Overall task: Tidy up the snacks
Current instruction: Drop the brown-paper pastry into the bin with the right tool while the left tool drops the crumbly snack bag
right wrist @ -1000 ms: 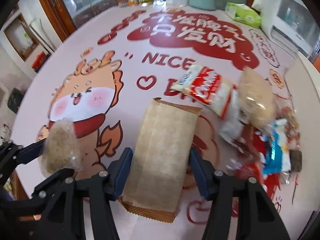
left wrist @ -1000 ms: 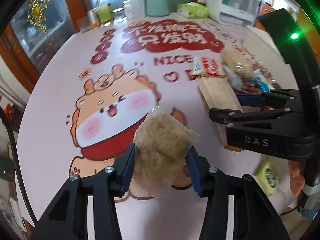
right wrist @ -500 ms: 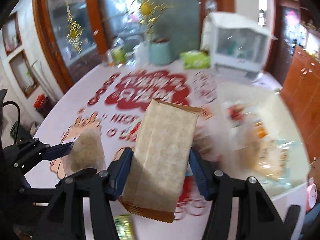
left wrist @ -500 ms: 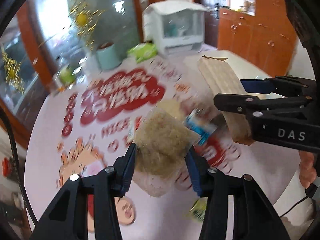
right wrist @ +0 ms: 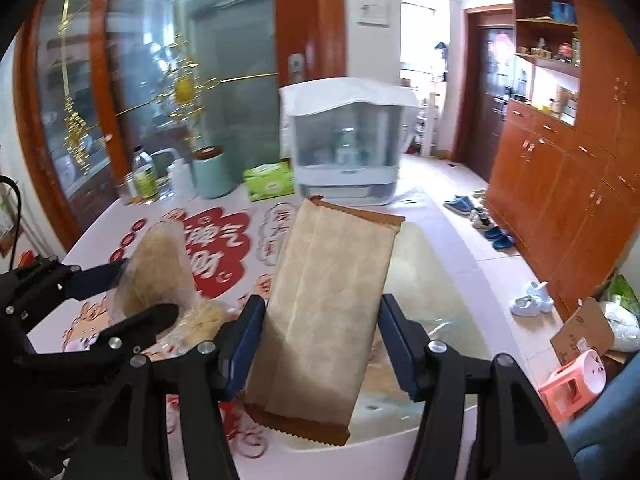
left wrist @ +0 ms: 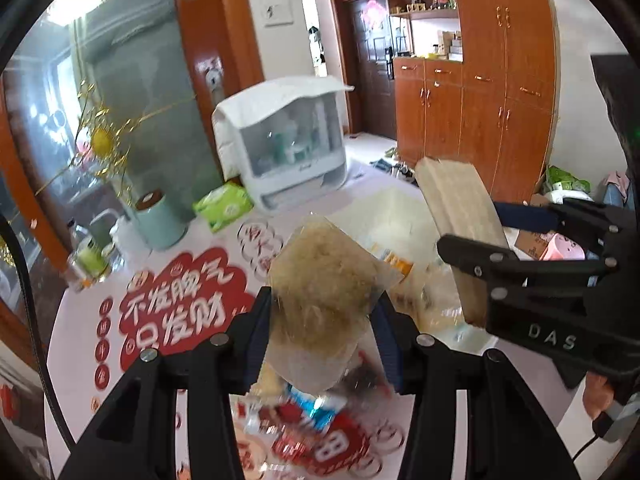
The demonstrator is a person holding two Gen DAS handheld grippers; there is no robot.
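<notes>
My left gripper (left wrist: 324,306) is shut on a clear bag of beige floss-like snack (left wrist: 320,280) and holds it up over the table. Beside it on the right, my right gripper (right wrist: 322,306) is shut on a long brown packet (right wrist: 332,280) that stands upright between the blue pads. The brown packet (left wrist: 456,208) and the right gripper (left wrist: 472,228) also show in the left wrist view. The clear bag (right wrist: 156,268) and the left gripper (right wrist: 148,288) show at the left of the right wrist view. Blurred loose snacks (left wrist: 316,408) lie on the table below.
A white tray (right wrist: 424,248) with clear wrappers sits at the table's right edge, under the brown packet. At the back stand a white lidded cabinet (left wrist: 288,148), a green tissue pack (left wrist: 224,204), a mint canister (left wrist: 160,220) and a bottle (right wrist: 142,178). On the floor is a pink stool (right wrist: 576,380).
Both grippers have risen and swung right with their snacks, from over the cartoon print to above the snack pile and the white tray. Both grips are unchanged.
</notes>
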